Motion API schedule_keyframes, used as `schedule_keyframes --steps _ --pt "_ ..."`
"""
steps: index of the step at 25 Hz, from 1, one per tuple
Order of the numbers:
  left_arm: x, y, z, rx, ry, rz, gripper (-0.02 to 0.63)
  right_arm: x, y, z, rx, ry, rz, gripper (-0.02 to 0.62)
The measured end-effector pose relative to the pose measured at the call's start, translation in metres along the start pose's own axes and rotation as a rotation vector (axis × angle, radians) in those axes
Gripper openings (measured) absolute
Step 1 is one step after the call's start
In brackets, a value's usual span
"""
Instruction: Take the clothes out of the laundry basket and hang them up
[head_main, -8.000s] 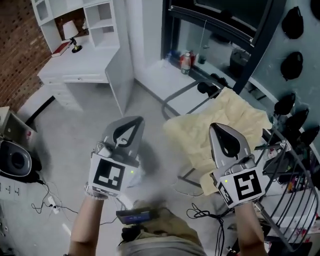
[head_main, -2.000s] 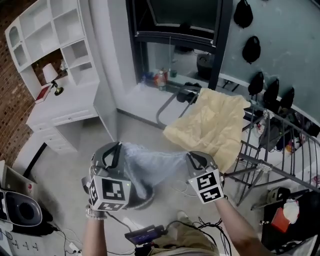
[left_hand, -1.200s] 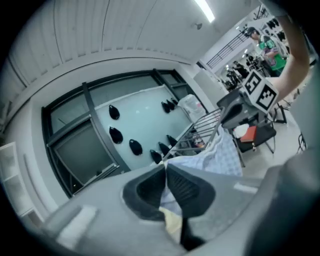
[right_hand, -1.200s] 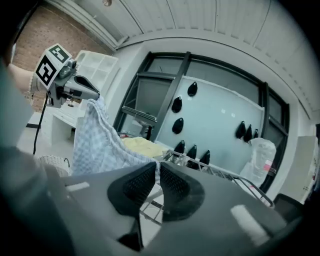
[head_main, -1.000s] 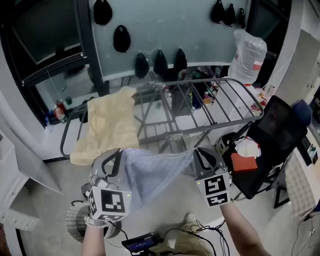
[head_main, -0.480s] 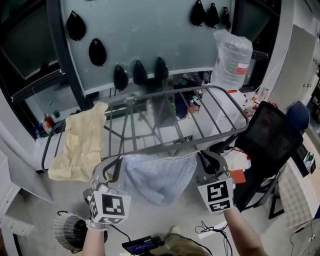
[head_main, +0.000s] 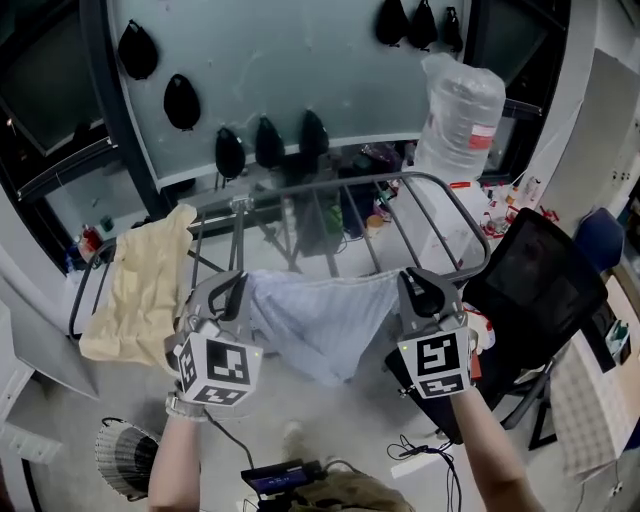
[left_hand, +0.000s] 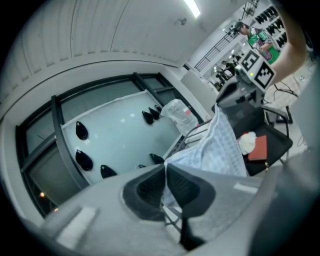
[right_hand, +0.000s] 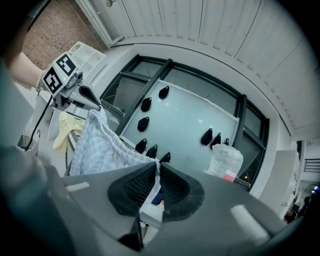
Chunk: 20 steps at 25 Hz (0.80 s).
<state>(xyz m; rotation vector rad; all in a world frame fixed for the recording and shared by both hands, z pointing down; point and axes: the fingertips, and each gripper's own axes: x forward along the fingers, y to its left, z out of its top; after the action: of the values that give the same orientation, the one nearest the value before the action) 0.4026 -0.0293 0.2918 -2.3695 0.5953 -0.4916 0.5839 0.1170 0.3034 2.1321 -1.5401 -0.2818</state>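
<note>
While left tongs (head_main: 234, 288) and right tongs (head_main: 416, 284) clamp its corners, the pale checked garment (head_main: 320, 325) sags.

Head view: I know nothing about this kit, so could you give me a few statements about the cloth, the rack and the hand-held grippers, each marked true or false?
1. The left hand-held gripper and the right hand-held gripper are each shut on the checked garment. True.
2. The yellow cloth lies in the laundry basket. False: it hangs over the left end of the drying rack.
3. The checked garment is spread out between the two grippers, sagging in the middle. True.
4. The black chair stands to the left of the drying rack. False: in the head view it is at the right.
</note>
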Motion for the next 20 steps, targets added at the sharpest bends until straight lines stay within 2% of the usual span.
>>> schedule_keyframes --steps 7,15,20 --pt "0.069 0.023 -0.002 0.040 -0.007 -0.017 0.005 0.064 -0.030 -0.003 -0.034 0.020 -0.038 0.030" --pt "0.169 0.064 -0.024 0.039 0.011 -0.067 0.005 0.171 -0.054 -0.006 -0.046 0.066 -0.052 0.029" --pt "0.223 0.089 -0.042 0.021 0.027 -0.089 0.005 0.233 -0.061 -0.011 -0.096 0.090 -0.073 0.029"
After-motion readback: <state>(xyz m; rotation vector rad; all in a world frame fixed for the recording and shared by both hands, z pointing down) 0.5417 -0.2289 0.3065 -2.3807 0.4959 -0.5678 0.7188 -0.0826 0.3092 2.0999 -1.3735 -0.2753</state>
